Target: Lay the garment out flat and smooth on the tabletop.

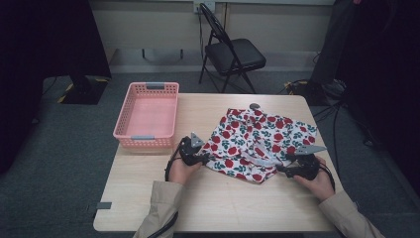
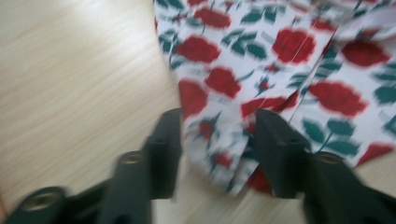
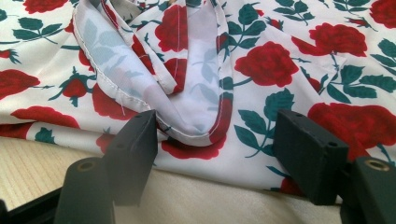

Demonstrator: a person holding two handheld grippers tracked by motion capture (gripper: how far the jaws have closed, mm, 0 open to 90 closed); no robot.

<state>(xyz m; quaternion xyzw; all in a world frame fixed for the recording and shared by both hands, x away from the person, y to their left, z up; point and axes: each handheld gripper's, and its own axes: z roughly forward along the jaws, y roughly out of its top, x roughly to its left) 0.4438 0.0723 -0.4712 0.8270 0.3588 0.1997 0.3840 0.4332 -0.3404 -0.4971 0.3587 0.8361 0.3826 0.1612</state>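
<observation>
A white garment printed with red roses and green leaves [image 1: 257, 136] lies crumpled on the right half of the wooden table [image 1: 223, 203]. My left gripper [image 1: 200, 157] is at the cloth's near left corner. In the left gripper view, which is blurred, its jaws [image 2: 217, 121] stand apart with that corner [image 2: 224, 158] lying between them. My right gripper [image 1: 285, 168] is at the near right edge of the garment. Its jaws [image 3: 215, 119] are wide apart around a folded hem [image 3: 196, 116] and do not press on it.
An empty pink plastic basket [image 1: 120, 126] stands at the table's far left. A small grey round thing [image 1: 254, 105] sits at the garment's far edge. A black folding chair [image 1: 233, 52] stands beyond the table.
</observation>
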